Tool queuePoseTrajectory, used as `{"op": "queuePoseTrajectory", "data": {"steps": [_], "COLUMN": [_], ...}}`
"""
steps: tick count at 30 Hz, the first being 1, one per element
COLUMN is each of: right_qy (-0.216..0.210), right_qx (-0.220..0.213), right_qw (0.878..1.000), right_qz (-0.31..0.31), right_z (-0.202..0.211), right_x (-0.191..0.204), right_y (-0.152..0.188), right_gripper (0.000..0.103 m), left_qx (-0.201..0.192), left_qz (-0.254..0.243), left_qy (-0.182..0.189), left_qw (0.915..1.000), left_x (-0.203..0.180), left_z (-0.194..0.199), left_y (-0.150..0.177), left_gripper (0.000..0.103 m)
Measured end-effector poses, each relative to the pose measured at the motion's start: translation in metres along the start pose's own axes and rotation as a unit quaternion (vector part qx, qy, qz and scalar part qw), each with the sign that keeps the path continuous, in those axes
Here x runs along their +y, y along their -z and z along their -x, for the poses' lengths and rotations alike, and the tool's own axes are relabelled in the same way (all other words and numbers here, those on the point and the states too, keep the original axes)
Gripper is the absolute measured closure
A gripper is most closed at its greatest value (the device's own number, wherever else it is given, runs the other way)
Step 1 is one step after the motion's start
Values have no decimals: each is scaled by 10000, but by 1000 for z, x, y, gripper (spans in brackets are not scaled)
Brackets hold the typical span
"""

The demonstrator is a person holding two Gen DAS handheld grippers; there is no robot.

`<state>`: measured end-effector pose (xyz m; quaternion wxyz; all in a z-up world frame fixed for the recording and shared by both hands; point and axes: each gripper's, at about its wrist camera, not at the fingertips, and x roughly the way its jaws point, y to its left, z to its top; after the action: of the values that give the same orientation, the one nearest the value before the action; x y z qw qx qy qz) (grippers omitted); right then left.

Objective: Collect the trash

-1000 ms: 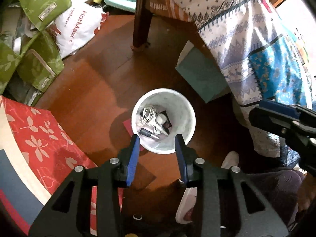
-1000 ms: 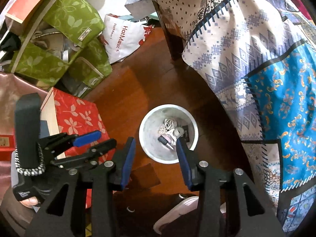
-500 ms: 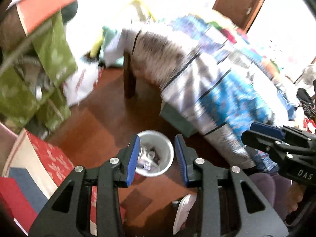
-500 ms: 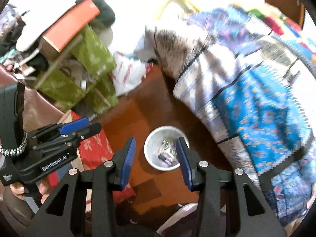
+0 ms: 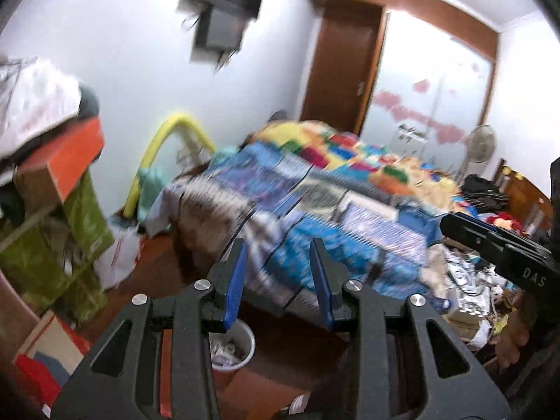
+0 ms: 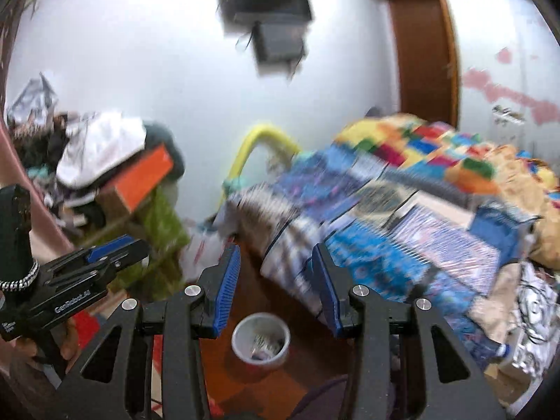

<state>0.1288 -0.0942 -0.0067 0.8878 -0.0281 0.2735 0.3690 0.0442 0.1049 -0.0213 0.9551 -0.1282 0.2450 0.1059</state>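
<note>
A small round bin with a white inside (image 6: 260, 344) stands on the wooden floor, holding several bits of trash; it also shows in the left wrist view (image 5: 232, 348), partly behind a finger. My left gripper (image 5: 278, 281) is open and empty, raised well above the bin. My right gripper (image 6: 276, 288) is open and empty, also raised. Each gripper shows in the other's view: the right one (image 5: 497, 248) at the right edge, the left one (image 6: 87, 273) at the left.
A bed with a patchwork quilt (image 5: 332, 189) fills the middle and right. Green bags (image 5: 52, 245) and an orange box (image 6: 140, 182) are stacked at the left. Clutter (image 5: 469, 290) lies at the bed's near right. A dark wall unit (image 6: 269, 10) hangs above.
Both grippers have tilted up and away from the bin, which slid from the centre to the bottom of both views. The wall, door and bed top came into sight. Both stay open.
</note>
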Motion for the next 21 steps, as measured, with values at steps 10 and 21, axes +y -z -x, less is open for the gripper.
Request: {"op": "queuePoseTrajectory", "data": {"steps": [10,21], "right_qy": [1142,1919], "right_qx": [-906,-1273], "right_qw": [9892,9726], "right_qz": [-154,-304], "right_z": [81,105], "right_x": [13,28], "right_y": [18,43], "right_gripper": [54,0], "left_qx": [-736,-809], "left_qz": [-387,-668], "left_qy": [504,443], "left_qw": [9953,9935], "left_x": [-37,-45], "left_z": [75,92], "left_y": [7,29], "left_gripper": [52,9]}}
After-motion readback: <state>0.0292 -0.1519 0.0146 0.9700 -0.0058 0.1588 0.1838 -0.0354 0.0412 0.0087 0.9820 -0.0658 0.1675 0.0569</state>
